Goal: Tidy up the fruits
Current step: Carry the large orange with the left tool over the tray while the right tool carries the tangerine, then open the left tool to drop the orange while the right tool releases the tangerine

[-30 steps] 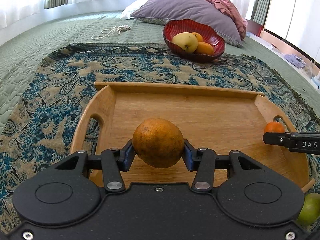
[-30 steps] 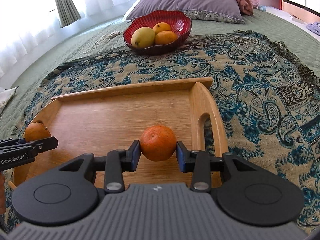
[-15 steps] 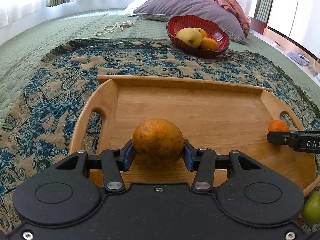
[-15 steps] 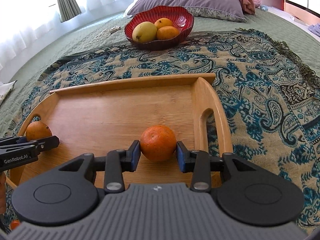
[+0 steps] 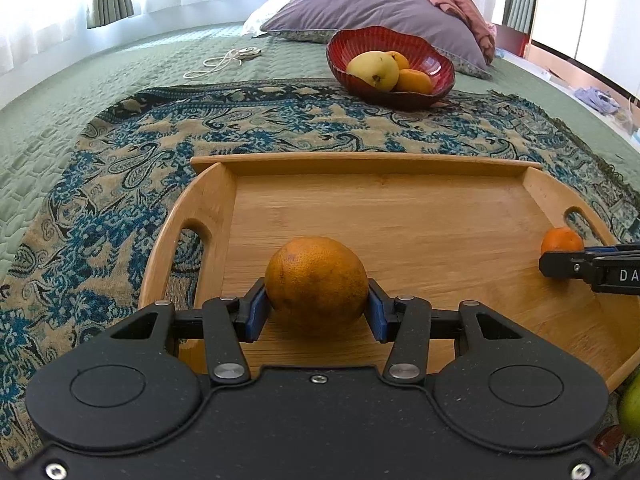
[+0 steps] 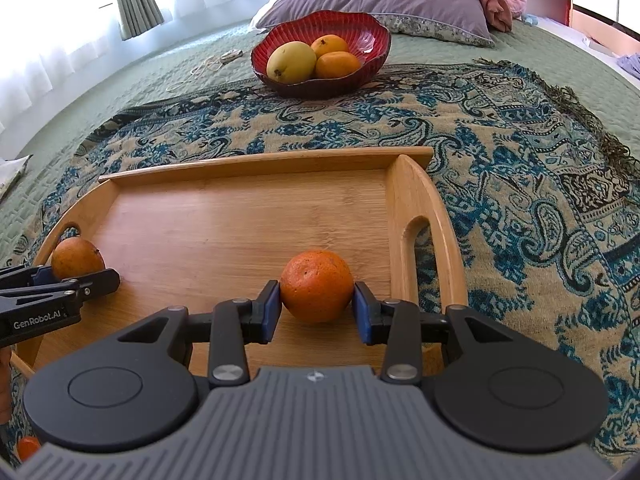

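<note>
A dull orange is pinched by the left gripper at lower centre, over the wooden tray. A brighter tangerine is clamped by the right gripper beside the tray's right handle. A red bowl of fruit is seen at upper centre, on the paisley throw.

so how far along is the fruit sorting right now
Done: the red ribbed bowl already holds a yellow mango and two oranges. In hand: the left tool is shut on a dull brownish orange and the right tool on a bright round orange, both low over the wooden handled tray. Left: a green fruit beside the tray.
</note>
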`<move>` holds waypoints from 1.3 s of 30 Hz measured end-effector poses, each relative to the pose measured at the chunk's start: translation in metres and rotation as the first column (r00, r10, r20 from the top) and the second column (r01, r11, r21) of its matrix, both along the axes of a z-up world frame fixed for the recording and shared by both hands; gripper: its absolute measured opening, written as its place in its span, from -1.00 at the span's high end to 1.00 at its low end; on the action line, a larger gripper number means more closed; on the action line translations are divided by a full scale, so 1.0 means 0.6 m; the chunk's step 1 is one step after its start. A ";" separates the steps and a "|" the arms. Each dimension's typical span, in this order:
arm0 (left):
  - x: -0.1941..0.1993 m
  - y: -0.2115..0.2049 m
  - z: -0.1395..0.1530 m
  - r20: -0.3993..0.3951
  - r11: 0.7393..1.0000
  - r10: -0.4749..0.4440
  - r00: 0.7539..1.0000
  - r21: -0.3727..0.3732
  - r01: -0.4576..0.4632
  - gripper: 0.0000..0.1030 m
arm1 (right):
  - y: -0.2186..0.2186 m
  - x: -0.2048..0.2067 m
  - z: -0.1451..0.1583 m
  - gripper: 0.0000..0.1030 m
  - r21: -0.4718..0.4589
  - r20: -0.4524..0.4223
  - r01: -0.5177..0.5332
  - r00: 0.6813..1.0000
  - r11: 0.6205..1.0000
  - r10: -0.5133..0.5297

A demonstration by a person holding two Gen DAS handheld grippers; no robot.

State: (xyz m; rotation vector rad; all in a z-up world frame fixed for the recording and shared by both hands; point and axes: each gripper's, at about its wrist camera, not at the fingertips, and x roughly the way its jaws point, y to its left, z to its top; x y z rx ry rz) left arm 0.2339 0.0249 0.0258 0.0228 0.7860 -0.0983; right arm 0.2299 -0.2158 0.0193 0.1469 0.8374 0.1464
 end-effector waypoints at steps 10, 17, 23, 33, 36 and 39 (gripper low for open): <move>0.001 -0.003 0.001 -0.008 1.000 0.005 1.000 0.013 -0.005 0.08 | -0.004 -0.002 0.000 -0.04 0.007 -0.004 0.001 1.000 1.000 -0.001; -0.017 -0.004 0.018 0.035 1.000 -0.010 0.999 0.021 0.010 -0.15 | -0.005 -0.011 0.007 -0.20 -0.004 0.010 0.001 1.000 1.000 -0.001; -0.048 -0.010 0.041 0.072 0.999 -0.043 0.996 0.025 0.042 -0.41 | -0.008 -0.030 0.021 -0.32 -0.007 0.037 -0.009 0.999 1.000 0.009; -0.121 -0.019 0.059 0.140 0.995 -0.090 0.986 0.052 0.083 -0.65 | -0.006 -0.089 0.041 -0.51 -0.008 0.115 -0.052 0.992 0.999 0.053; -0.146 -0.022 0.060 0.151 0.994 -0.100 0.983 0.052 0.093 -0.67 | -0.006 -0.112 0.046 -0.57 -0.015 0.146 -0.064 0.987 0.998 0.066; -0.171 -0.021 0.062 0.163 0.994 -0.100 0.982 0.052 0.092 -0.69 | -0.003 -0.134 0.049 -0.64 -0.027 0.174 -0.075 0.982 0.997 0.079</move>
